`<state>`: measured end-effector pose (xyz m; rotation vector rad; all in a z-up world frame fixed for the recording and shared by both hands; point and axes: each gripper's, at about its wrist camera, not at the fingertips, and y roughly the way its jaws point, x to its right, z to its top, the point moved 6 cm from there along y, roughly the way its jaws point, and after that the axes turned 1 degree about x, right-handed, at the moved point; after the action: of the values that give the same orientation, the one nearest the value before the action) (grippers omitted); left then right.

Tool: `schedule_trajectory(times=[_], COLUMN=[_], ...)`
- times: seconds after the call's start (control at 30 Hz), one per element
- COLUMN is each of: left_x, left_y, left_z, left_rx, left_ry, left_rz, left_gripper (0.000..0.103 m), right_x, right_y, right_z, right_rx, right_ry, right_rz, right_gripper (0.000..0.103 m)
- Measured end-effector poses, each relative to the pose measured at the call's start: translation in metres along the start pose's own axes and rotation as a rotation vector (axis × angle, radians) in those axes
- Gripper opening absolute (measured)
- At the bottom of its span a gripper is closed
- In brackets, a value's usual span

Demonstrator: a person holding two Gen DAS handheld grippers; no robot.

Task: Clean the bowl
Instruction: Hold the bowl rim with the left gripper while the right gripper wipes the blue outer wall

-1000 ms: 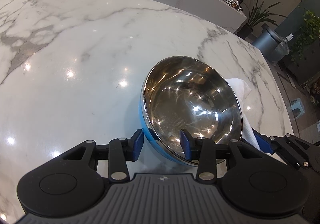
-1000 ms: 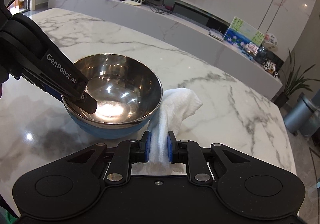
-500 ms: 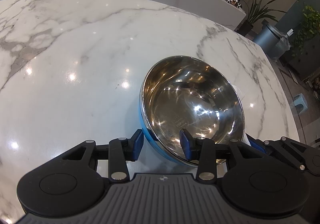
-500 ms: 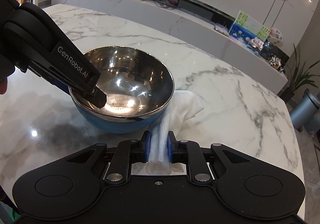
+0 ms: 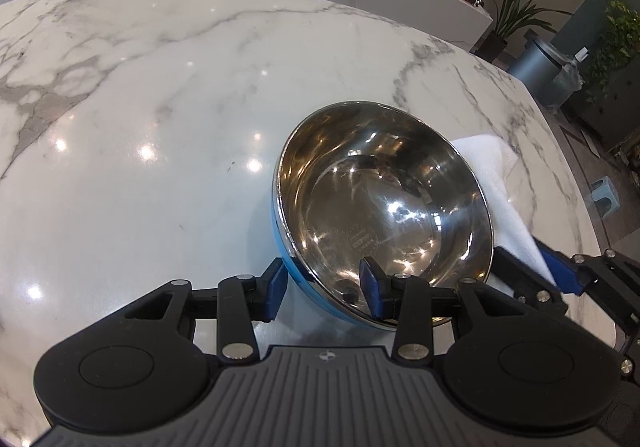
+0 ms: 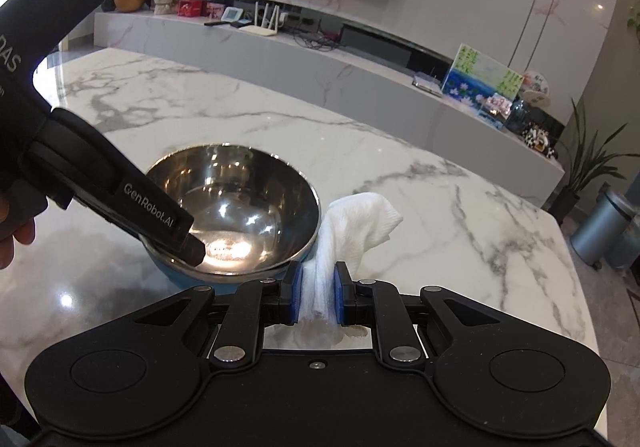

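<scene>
Room: I'm working over a glossy white marble table (image 5: 168,151) in a living room, a long low shelf and a dark screen along the far wall.
Bowl: the steel bowl (image 5: 384,207) with a blue outside sits on the table, tipped a little toward my left tool; its inside is shiny and I can't make out any dirt.
Left gripper (image 5: 322,285): spread wide, straddling the bowl's near rim, one finger outside the blue wall and one inside; I can't tell that it bears on the rim.
Right gripper (image 6: 316,297): pinched on a bunched white cloth (image 6: 356,223), low beside the bowl.
Cloth and bowl: the cloth's loose end lies just outside the rim, on the right.
Doing it well, I judge: steady the rim before wiping, keep the pinch firm, press lightly so the bowl doesn't skate on the slick marble.
</scene>
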<state>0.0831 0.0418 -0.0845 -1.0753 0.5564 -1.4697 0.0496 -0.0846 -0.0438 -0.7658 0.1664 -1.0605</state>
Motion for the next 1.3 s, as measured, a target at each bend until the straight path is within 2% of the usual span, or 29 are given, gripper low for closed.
schedule_trajectory(times=[0.47, 1.3], left_x=[-0.002, -0.001], left_y=[0.001, 0.003], left_z=[0.000, 0.001], left_rx=[-0.002, -0.005], left_ry=[-0.001, 0.000], left_rz=[-0.001, 0.007], left_gripper=[0.037, 0.037], right_x=[-0.023, -0.017], right_y=[0.016, -0.003], right_z=[-0.020, -0.010], right_rx=[-0.106, -0.042], right_ry=[-0.059, -0.020], right_rz=[0.050, 0.025], right_gripper=[0.014, 0.013])
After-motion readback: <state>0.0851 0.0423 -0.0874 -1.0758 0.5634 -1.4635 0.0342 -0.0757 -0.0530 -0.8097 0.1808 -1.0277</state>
